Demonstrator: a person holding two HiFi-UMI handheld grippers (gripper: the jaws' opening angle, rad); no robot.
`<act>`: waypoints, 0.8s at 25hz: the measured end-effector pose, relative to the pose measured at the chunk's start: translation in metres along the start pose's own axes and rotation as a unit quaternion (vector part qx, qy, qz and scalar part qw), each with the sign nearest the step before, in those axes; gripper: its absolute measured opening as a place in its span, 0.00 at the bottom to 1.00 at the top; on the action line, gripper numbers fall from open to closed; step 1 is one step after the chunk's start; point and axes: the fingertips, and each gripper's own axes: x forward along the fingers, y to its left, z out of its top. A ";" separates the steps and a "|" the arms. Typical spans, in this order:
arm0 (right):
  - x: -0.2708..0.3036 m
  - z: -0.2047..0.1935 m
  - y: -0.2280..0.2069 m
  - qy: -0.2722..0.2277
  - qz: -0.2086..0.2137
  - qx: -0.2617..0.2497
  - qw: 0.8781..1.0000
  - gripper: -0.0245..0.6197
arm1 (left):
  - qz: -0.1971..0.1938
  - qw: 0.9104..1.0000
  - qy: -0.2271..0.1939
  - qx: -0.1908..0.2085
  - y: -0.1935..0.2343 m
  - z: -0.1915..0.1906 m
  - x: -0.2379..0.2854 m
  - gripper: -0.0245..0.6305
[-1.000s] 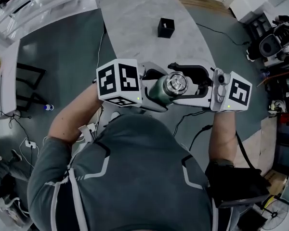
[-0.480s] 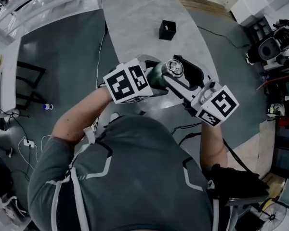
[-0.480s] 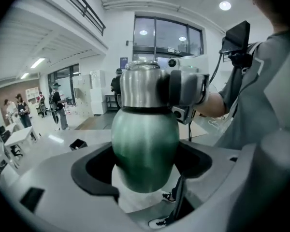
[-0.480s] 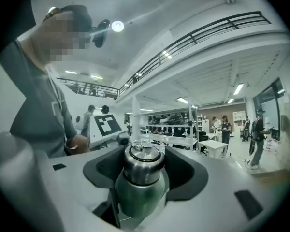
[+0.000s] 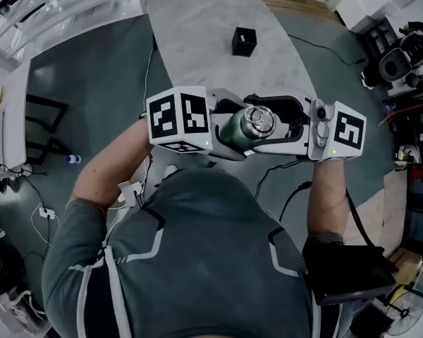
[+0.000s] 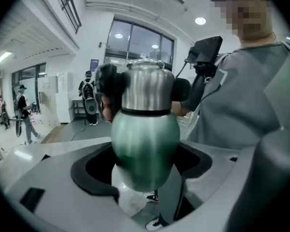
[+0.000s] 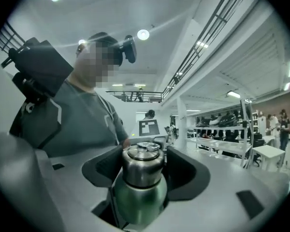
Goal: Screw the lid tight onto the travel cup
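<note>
Now left fingers (image 6: 89,170) clamp travel cup (image 6: 145,149) body; right fingers (image 7: 186,173) just opened wide, lid (image 7: 142,163) between them.

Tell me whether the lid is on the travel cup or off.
On. The steel lid sits atop the green travel cup; how tight, cannot tell.

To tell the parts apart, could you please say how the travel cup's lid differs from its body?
The lid is bare silvery steel; the body is green. The lid is a narrower, straight-sided cylinder; the body bulges wider. Both have a metallic sheen and sit in line, a dark band between them.
</note>
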 end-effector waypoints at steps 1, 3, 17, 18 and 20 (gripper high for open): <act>0.001 0.003 0.000 -0.005 0.000 -0.005 1.000 0.50 | -0.003 1.000 -0.001 0.000 -0.001 0.001 0.000 0.61; 0.001 0.007 -0.006 -0.020 -0.024 -0.010 0.999 0.47 | 0.012 1.000 -0.008 -0.007 0.003 0.003 -0.001 0.61; -0.018 -0.024 -0.046 0.005 -0.261 -0.006 0.965 0.48 | 0.154 0.986 -0.008 -0.059 0.055 -0.026 0.010 0.61; -0.022 -0.021 -0.046 -0.006 -0.259 -0.001 0.966 0.48 | 0.152 0.986 -0.013 -0.065 0.057 -0.028 0.011 0.61; -0.036 -0.017 -0.049 -0.031 -0.271 0.013 0.962 0.48 | 0.150 0.985 -0.025 -0.078 0.062 -0.032 0.011 0.61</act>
